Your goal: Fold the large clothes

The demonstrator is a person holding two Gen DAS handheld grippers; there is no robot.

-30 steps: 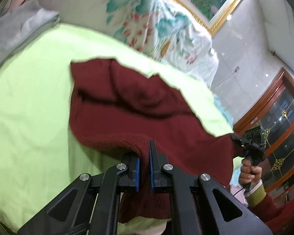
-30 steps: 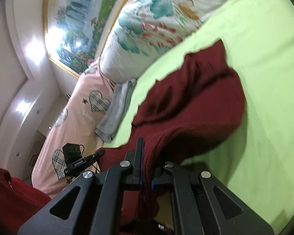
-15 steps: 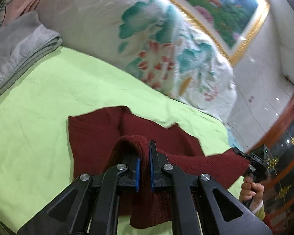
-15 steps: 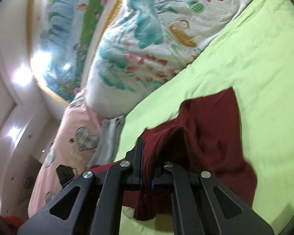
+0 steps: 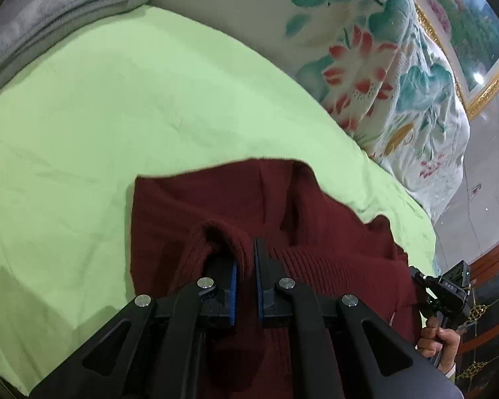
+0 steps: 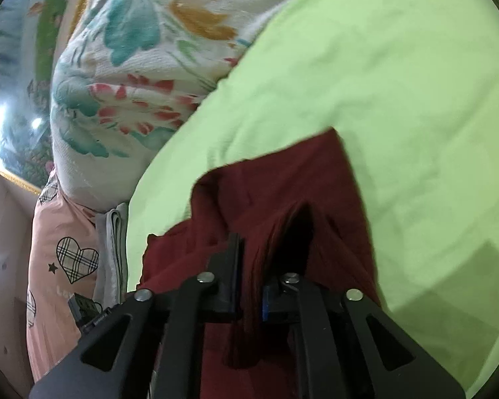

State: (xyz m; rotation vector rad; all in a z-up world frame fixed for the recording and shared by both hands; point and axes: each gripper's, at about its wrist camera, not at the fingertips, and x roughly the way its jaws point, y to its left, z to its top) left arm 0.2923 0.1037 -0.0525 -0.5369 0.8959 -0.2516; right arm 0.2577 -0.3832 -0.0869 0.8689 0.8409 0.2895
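A dark red knit sweater (image 5: 216, 206) lies on the light green bed sheet (image 5: 116, 99). My left gripper (image 5: 245, 266) is shut on a ribbed edge of the sweater, bunched between its blue pads. My right gripper (image 6: 251, 266) is shut on another folded edge of the same sweater (image 6: 282, 179), which hangs down between its fingers. The right gripper and the hand that holds it also show in the left wrist view (image 5: 445, 292) at the lower right. The held edges are low, just above the part of the sweater that lies on the sheet.
A large flowered quilt (image 5: 382, 66) is piled along the far side of the bed. A folded grey blanket (image 5: 50, 10) lies at the far left. A pink pillow with plaid hearts (image 6: 63, 259) sits left of the bed. A framed painting (image 5: 465, 16) hangs behind.
Both grippers have carried the held sweater edges forward and down over the rest of the sweater. The sweater has gone from lifted and stretched to doubled over on the sheet.
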